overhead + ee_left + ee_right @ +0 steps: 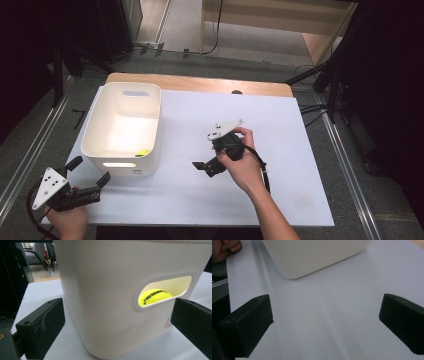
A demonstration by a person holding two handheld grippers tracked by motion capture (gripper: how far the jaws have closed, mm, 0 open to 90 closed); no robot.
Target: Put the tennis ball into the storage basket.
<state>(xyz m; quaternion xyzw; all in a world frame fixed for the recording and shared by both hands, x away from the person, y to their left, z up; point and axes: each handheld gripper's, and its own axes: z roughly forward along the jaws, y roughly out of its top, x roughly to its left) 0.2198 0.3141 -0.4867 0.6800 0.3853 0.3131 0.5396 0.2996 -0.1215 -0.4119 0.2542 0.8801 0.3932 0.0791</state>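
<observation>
Your left gripper [90, 175] sits at the near-left corner of the white table [280, 150], just in front of the white plastic bin [122, 129]. Jaws are spread wide with nothing between them; in the left gripper view they straddle the bin's near corner without touching it.

The yellow tennis ball [154, 297] is inside the bin, resting on its floor against the near wall. You can see it through the handle slot [165, 291] in the left gripper view, black lettering facing out. From the high view a sliver of the ball [142, 153] shows at the bin's near-right inner corner.

Your right gripper [206, 166] is mid-table, just right of the bin and clear of it, pointing left toward the bin. Its jaws are also spread apart and hold nothing; the right gripper view shows bare white tabletop between them, with the bin's rounded bottom corner [294, 270] farther ahead. Your left hand [224, 248] shows in that view's top-left corner.

The bin stands upright at the left half of the table, open top up.
</observation>
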